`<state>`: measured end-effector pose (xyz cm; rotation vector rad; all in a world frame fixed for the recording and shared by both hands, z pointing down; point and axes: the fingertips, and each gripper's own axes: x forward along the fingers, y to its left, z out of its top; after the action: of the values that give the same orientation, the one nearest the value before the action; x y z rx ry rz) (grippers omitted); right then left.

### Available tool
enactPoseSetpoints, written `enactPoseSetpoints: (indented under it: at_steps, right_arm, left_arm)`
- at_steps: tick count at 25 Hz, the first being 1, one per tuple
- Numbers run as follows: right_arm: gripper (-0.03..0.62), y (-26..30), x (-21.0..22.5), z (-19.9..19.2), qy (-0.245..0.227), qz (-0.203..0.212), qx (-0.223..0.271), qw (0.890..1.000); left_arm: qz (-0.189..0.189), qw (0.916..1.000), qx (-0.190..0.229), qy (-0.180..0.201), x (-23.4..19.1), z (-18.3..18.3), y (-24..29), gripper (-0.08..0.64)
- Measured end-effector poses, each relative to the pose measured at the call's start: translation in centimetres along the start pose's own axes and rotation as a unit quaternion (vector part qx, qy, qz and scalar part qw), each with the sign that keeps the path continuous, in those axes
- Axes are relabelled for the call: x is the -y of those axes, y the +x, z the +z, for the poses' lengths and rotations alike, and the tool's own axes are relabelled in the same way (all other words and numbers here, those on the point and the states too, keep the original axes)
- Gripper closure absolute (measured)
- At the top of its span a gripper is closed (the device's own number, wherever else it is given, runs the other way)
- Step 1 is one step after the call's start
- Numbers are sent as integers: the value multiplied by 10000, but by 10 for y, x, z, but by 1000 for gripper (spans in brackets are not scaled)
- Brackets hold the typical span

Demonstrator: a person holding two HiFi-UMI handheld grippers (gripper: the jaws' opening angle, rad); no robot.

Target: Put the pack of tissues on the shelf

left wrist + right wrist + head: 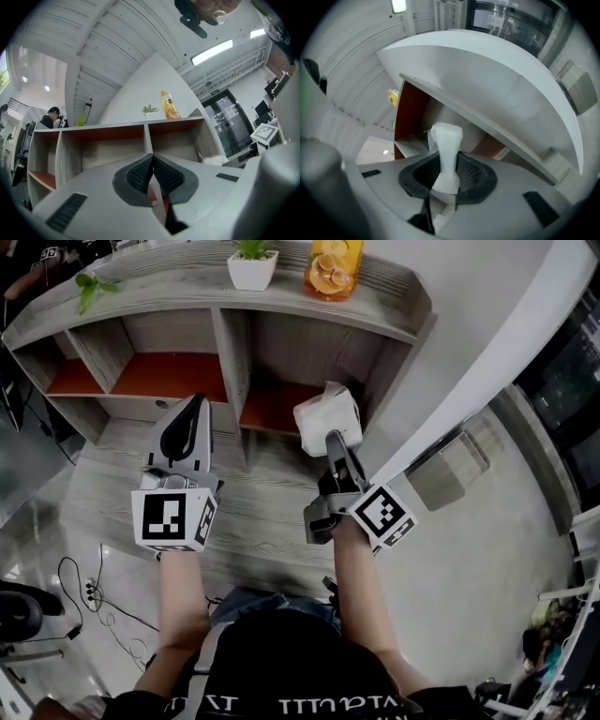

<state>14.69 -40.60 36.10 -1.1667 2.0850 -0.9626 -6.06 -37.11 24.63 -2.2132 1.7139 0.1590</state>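
The shelf (169, 289) stands ahead of both grippers. The left gripper (152, 172), beside the right, has its jaws together on nothing. The right gripper (447, 174) clamps the pack of tissues (446, 140), which seems just outside the shelf's right compartment.

Left gripper (153, 164): jaws pressed together, nothing between the dark ribbed pads.
Shelf (117, 125): open compartments with reddish boards, an upright divider straight ahead of the jaws.
On top: orange bottle (169, 105) just beside a small green plant (150, 109).
Far left: a person (50, 117) past the shelf's end.
Overhead: lit strip light (212, 51).
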Motion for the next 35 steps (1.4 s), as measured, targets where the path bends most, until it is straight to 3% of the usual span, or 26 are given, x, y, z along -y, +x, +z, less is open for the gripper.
enactPoseSetpoints:
  at_steps: [8, 17, 22, 35]
  right_arm:
    - [488, 14, 13, -17, 1257, -82, 207, 9918]
    - [488, 28, 22, -50, 2708, -248, 546, 9608]
    - [488, 31, 30, -58, 2671, -594, 657, 9596]
    - [478, 39, 39, -67, 2744, -985, 891, 9524]
  left_arm:
    - [-140, 9999, -29, -16, -16, -6, 5, 546]
    - [-449, 9990, -34, -59, -34, 3, 13, 546]
    - [-534, 9985, -46, -48, -43, 2, 11, 546]
    - [-584, 9981, -41, -174, -59, -4, 7, 547]
